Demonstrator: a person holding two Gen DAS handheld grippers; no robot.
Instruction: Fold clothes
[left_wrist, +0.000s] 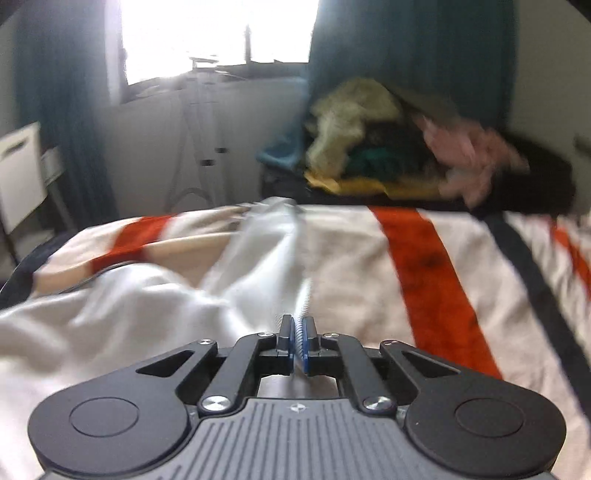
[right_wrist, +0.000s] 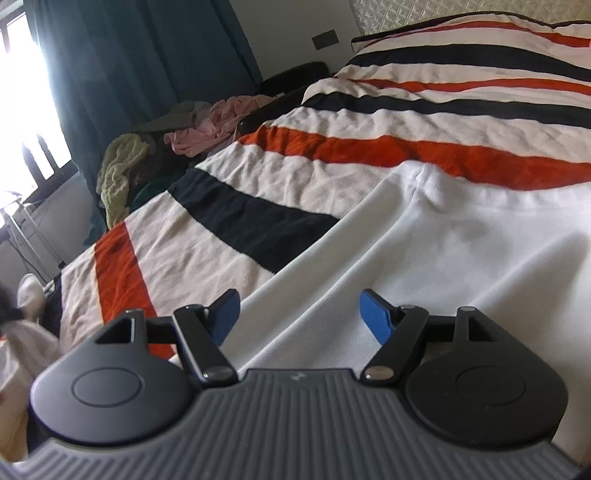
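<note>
- Fabric first: the white knit garment (right_wrist: 424, 236) that we are folding looks light, soft and limp, with no stiffness of its own, so we judge it will sag, crease and trail wherever we do not support it.
- It lies spread on the bed, over the cream bedcover with orange and black stripes (right_wrist: 295, 118), its straight edge running diagonally across the black stripe in the right wrist view.
- We judge the best holds to be hems, corners and seams, where the doubled cloth gives the pads something to bite; a pinch in mid-panel would only pull up a peak.
- On the left gripper (left_wrist: 297, 332) the jaws are pressed together, and a thin ribbed edge of the white cloth runs forward out of them, so we read this as a pinch on the garment's hem; the rest of the cloth billows to the left, blurred.
- On the right gripper (right_wrist: 299, 314) the jaws stand spread and hold nothing; the garment's near edge and a shallow fold pass beneath and between the blue pads (right_wrist: 375, 317), and we cannot tell whether they touch the cloth.
- A heap of unfolded clothes (right_wrist: 177, 147) waits beyond the far edge of the bed, well apart from both grippers.
</note>
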